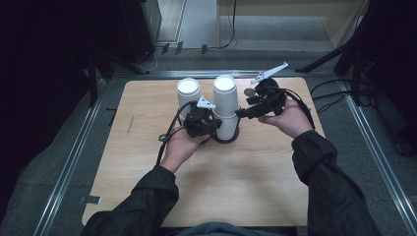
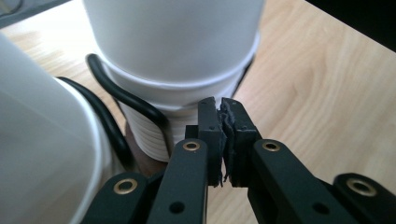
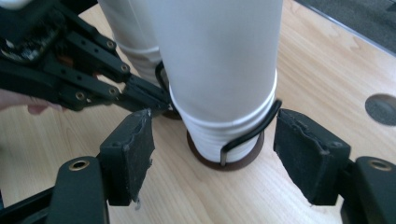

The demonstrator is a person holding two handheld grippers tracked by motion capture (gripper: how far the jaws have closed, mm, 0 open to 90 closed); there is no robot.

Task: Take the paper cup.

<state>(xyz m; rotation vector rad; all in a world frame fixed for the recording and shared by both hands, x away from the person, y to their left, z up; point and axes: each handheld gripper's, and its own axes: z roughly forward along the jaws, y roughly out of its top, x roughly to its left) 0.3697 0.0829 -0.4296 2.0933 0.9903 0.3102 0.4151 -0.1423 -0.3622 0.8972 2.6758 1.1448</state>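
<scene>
The left gripper point(image 2: 223, 122) is closed on nothing, beside the cup stack point(image 1: 225, 105) in its wire holder point(image 3: 252, 128); the right gripper point(image 3: 212, 140) stands open around the stack, not touching.

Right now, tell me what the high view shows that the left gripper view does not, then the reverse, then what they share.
High view: both of the person's hands, the right gripper beside the taller cup stack, the open tops of both stacks, and the dark round inset in the table. Left gripper view: the left gripper with its fingers pressed together with nothing between them, close to the stack's lower rims, and the black wire holder curving around them. Both: white cup stacks, the left gripper and the wooden table.
</scene>
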